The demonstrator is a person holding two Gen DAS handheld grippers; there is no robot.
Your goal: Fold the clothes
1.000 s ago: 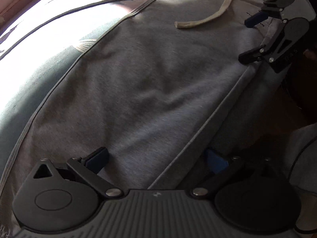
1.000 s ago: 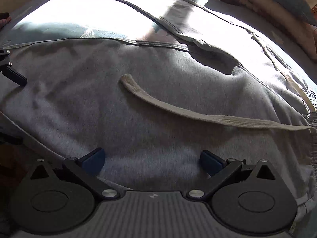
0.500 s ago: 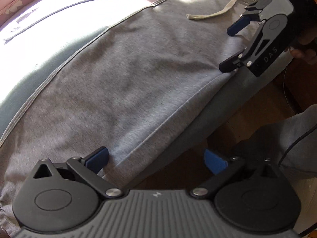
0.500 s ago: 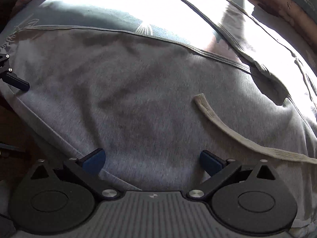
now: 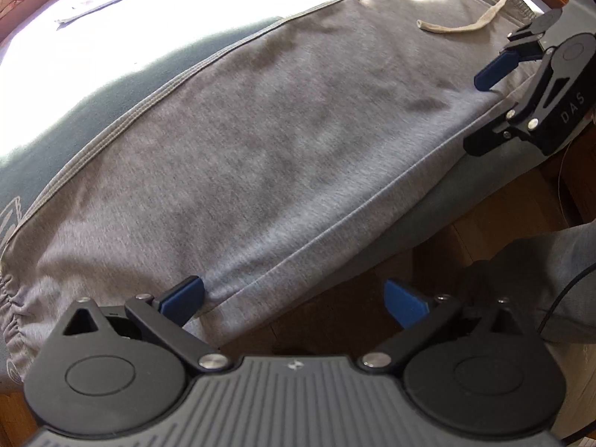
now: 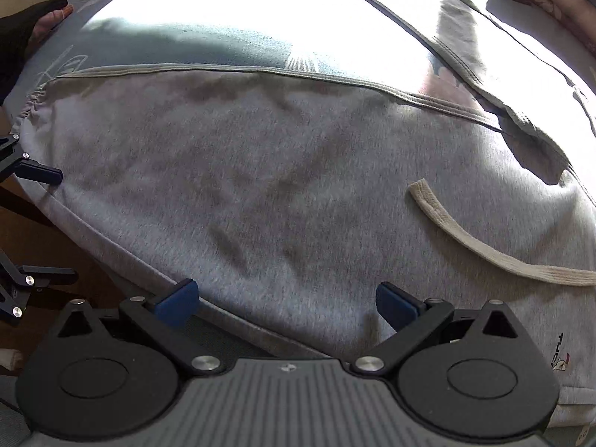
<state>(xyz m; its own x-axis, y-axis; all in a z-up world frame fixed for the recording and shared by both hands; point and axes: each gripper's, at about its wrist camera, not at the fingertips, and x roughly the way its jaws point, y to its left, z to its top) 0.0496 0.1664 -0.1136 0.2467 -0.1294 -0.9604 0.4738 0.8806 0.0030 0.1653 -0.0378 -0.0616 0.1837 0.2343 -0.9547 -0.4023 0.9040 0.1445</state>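
Grey sweatpants (image 5: 279,149) lie flat along the near edge of a bed, with a cream drawstring (image 5: 462,24) loose on top. My left gripper (image 5: 294,298) is open at the cuff end. Its left finger rests at the side seam and its right finger hangs past the bed edge over the floor. My right gripper (image 5: 486,108) is open at the waist end, also at the edge. In the right wrist view the right gripper (image 6: 287,300) straddles the sweatpants (image 6: 279,186) seam, with the drawstring (image 6: 465,246) to its right and the left gripper (image 6: 46,225) at the far left.
The bed has a teal sheet (image 5: 74,119), strongly sunlit at the back. Another thin garment (image 6: 465,59) lies beyond the sweatpants. A gloved hand (image 6: 33,26) rests on the far left corner. Wooden floor (image 5: 503,216) and a person's grey trouser leg (image 5: 540,260) lie beside the bed.
Both grippers have drawn back to the near bed edge. The left one has slid toward the cuff, its right finger now off the bed. In the right view the drawstring has shifted right.
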